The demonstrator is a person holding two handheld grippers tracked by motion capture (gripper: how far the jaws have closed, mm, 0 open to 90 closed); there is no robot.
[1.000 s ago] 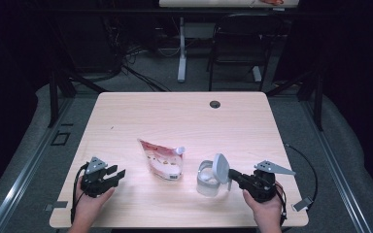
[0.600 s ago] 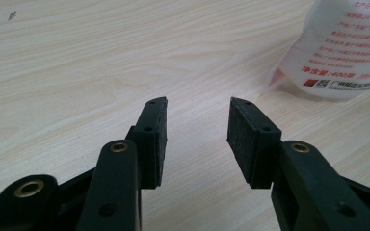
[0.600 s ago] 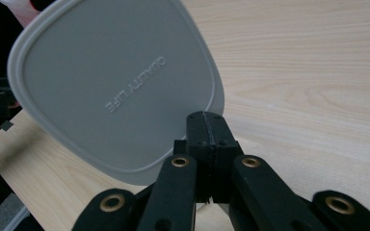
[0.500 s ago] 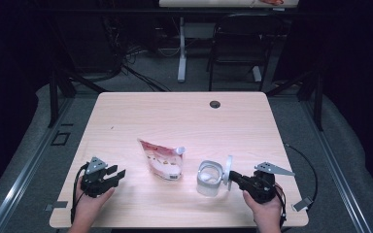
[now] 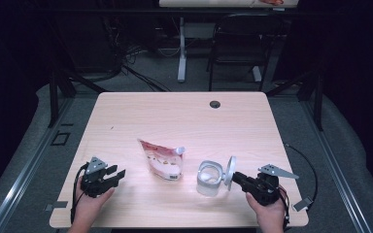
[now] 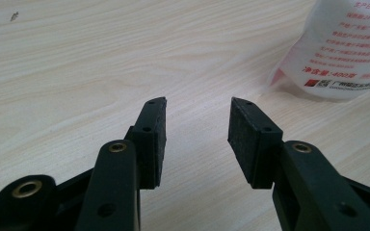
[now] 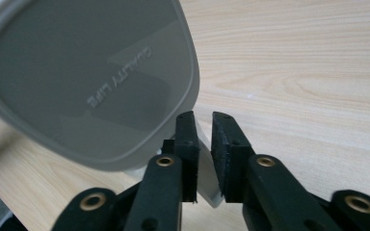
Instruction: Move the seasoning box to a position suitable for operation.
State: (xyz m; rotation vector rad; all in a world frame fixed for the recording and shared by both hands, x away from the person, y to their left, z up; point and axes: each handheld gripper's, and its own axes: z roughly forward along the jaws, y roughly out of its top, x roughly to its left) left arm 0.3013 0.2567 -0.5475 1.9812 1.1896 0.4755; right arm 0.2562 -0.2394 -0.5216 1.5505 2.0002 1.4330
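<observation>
On the light wooden desk [image 5: 184, 116], a clear square jar [image 5: 209, 177] stands toward the near edge, a little right of the middle. Its grey lid [image 5: 231, 166] is swung up on edge at the jar's right side, tilted and facing left over the open mouth. White contents show inside the jar.

The right claw [image 5: 235, 176] lies low near the near right corner and points left at the lid. In the right gripper view the lid's rim sits between the two black jaws [image 7: 203, 144]; the jaws have just been opening, and a thin gap now shows on each side of the rim, so the pads no longer press on it. The lid's flat grey face, with raised lettering, rises above and to the left of the jaws there.

The left claw [image 5: 118, 174] rests near the near left corner, held by a hand [image 5: 88, 201], and points right toward a soft pouch [image 5: 161, 159]. Its jaws stand spread with only bare wood between them [image 6: 196, 126]. The pouch, white with red print and a small spout at its far right corner, lies flat near the middle of the desk, just left of the jar and apart from it. In the left gripper view its printed white end lies ahead and to the right, well clear of the jaws.
</observation>
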